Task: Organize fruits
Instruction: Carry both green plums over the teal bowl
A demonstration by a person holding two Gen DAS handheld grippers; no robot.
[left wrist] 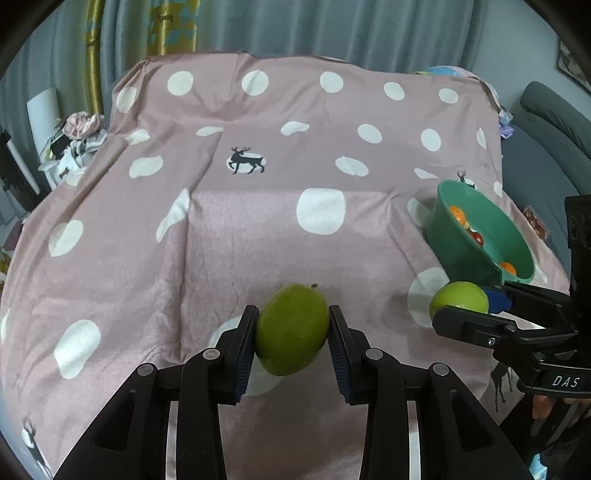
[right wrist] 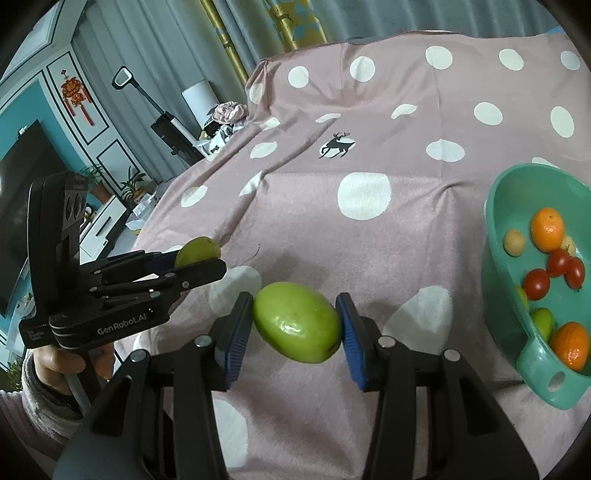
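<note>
Nearest the left wrist camera, the left gripper (left wrist: 292, 332) has its jaws clamped on a dull green fruit (left wrist: 291, 328), the blue pads pressing its two sides, so the fruit hangs above the cloth. The right gripper (right wrist: 297, 326) is likewise clamped on a brighter green fruit (right wrist: 297, 322), held clear of the surface just beside the bowl's near end. That makes two green fruits in the grippers, one each. A hand (right wrist: 59, 363) in a grey sleeve grips the left tool's handle at the lower left of the right wrist view.

The surface below is a dusty pink cloth (left wrist: 229, 240) with white dots and small black deer prints, creased and draped over the edges.

To the right stands one teal bowl (right wrist: 495, 258) with a handle hole at its near end. Inside it I count two oranges (right wrist: 547, 229), three red tomatoes (right wrist: 536, 283), one pale beige fruit (right wrist: 514, 242) and at least one small green fruit (right wrist: 542, 322); another pale piece behind the tomatoes is too hidden to name.

Beyond the cloth hang grey curtains (left wrist: 332, 29) with a yellow patterned strip. At far left are a heap of clothes (right wrist: 227, 114), a white cylinder, potted plants, a dark screen and a teal panelled wall bearing a red hanging ornament (right wrist: 74, 94).
</note>
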